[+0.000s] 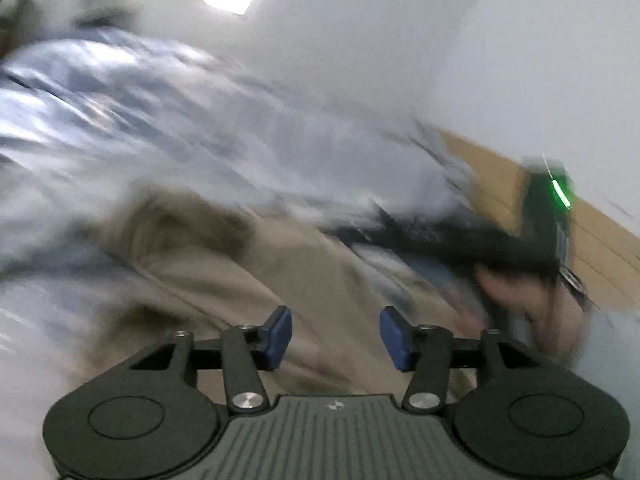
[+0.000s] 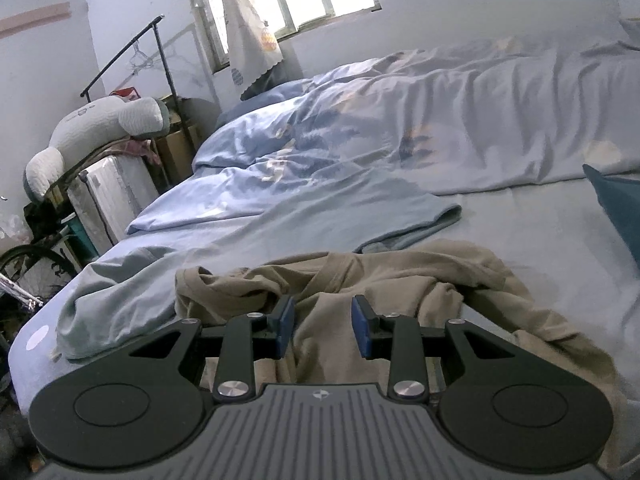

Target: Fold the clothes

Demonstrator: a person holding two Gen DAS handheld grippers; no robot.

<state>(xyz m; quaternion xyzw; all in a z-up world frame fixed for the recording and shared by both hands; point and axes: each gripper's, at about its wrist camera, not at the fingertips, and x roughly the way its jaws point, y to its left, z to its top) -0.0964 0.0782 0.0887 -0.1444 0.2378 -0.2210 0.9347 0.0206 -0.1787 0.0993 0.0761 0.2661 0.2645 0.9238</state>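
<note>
A crumpled beige garment (image 2: 400,280) lies on the bed's pale blue sheet (image 2: 540,232), just below both grippers. My right gripper (image 2: 324,326) hovers over its middle with the blue pads (image 2: 286,326) apart; the cloth lies under them and nothing is pinched. The left wrist view is heavily motion-blurred. There the left gripper (image 1: 336,336) stands open above the same beige garment (image 1: 240,264), with nothing between its pads (image 1: 280,336). At its right, a hand (image 1: 520,292) holds the other gripper's black body (image 1: 548,216), which shows a green light.
A rumpled blue duvet (image 2: 360,140) covers the far half of the bed. A light blue-green cloth (image 2: 112,292) lies at the left edge and a teal cushion (image 2: 616,204) at the right. Beyond the left bed edge stand a pillow (image 2: 100,128), a clothes rack (image 2: 160,60) and a bicycle wheel (image 2: 36,276).
</note>
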